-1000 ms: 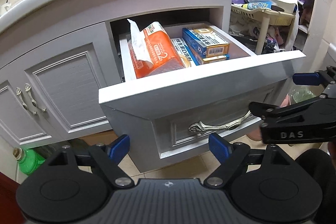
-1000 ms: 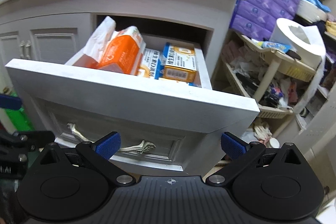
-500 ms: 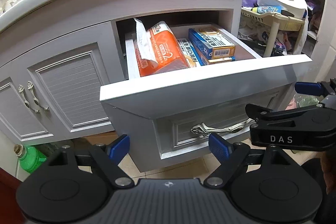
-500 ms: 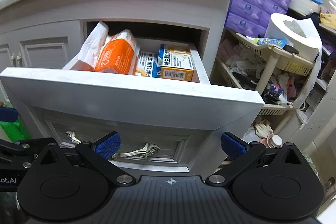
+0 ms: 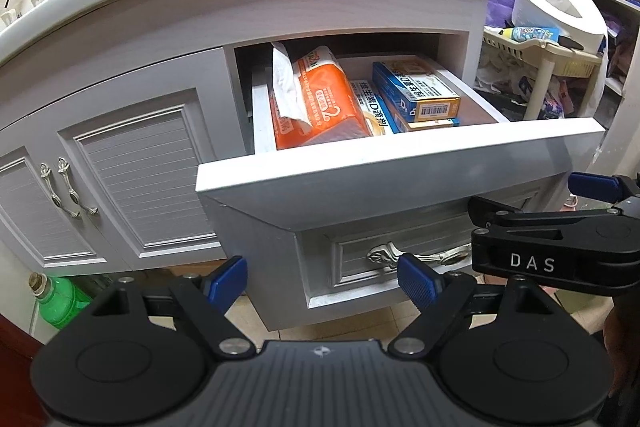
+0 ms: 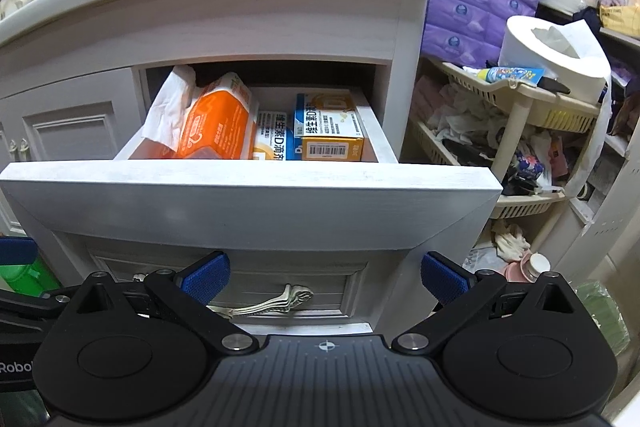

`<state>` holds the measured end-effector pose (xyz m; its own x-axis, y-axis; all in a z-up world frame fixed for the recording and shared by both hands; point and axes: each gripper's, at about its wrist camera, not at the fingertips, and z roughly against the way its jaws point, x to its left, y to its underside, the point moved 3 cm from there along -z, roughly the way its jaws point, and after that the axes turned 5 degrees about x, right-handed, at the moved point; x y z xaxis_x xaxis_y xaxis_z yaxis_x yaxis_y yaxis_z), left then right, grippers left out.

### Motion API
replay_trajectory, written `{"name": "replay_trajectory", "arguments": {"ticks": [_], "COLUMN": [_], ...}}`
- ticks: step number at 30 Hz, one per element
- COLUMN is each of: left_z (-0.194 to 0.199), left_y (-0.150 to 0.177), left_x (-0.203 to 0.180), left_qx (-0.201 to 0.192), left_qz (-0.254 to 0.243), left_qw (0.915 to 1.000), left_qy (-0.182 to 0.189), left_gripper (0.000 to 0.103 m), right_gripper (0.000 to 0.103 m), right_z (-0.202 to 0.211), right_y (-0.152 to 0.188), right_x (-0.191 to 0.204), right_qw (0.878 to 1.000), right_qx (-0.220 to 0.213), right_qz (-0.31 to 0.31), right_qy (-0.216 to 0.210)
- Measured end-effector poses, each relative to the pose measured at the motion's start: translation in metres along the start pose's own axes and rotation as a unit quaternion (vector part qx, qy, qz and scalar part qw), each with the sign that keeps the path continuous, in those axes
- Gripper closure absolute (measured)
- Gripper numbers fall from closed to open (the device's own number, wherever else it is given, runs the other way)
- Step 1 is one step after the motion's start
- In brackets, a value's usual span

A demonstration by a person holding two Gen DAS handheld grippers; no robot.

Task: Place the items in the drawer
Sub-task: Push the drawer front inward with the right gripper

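Both cameras have drifted slightly; nothing else has shifted. Nearest, the left hand-held gripper (image 5: 322, 281) and right hand-held gripper (image 6: 325, 277) gape wide, empty. Beyond, the open white wooden drawer (image 6: 248, 195) looks stiff; its ornate silver handle (image 6: 276, 301) offers hold. Inside lie a soft orange tissue pack (image 5: 320, 103) and light blue-and-yellow cardboard boxes (image 5: 416, 91).

Tissue pack (image 5: 320, 103) left of boxes (image 5: 416, 95) in drawer (image 5: 400, 163)

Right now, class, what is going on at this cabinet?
A person holds a tool in each hand in front of an open drawer. Both the left tool and the right tool are open and hold nothing. Inside the drawer lie an orange tissue pack and blue-and-yellow boxes. The handle on the drawer front is not gripped.
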<state>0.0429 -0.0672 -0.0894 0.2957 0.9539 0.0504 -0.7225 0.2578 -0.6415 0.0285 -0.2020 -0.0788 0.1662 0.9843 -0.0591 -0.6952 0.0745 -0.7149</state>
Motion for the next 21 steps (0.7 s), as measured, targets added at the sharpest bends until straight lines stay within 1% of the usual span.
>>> {"name": "replay_trajectory", "arguments": {"ticks": [21], "left_z": [-0.0003], "left_y": [-0.003], "left_x": [0.0001], "left_qx": [-0.003], "left_qz": [0.009], "left_qw": [0.9999], "left_qy": [-0.005], "left_gripper": [0.005], "right_gripper": [0.0], "right_z": [-0.004], "right_y": [-0.0045], "right_x": [0.0023], "right_qw": [1.0], "right_qx": [0.005], "right_qz": [-0.001], "right_qy": [-0.002]}}
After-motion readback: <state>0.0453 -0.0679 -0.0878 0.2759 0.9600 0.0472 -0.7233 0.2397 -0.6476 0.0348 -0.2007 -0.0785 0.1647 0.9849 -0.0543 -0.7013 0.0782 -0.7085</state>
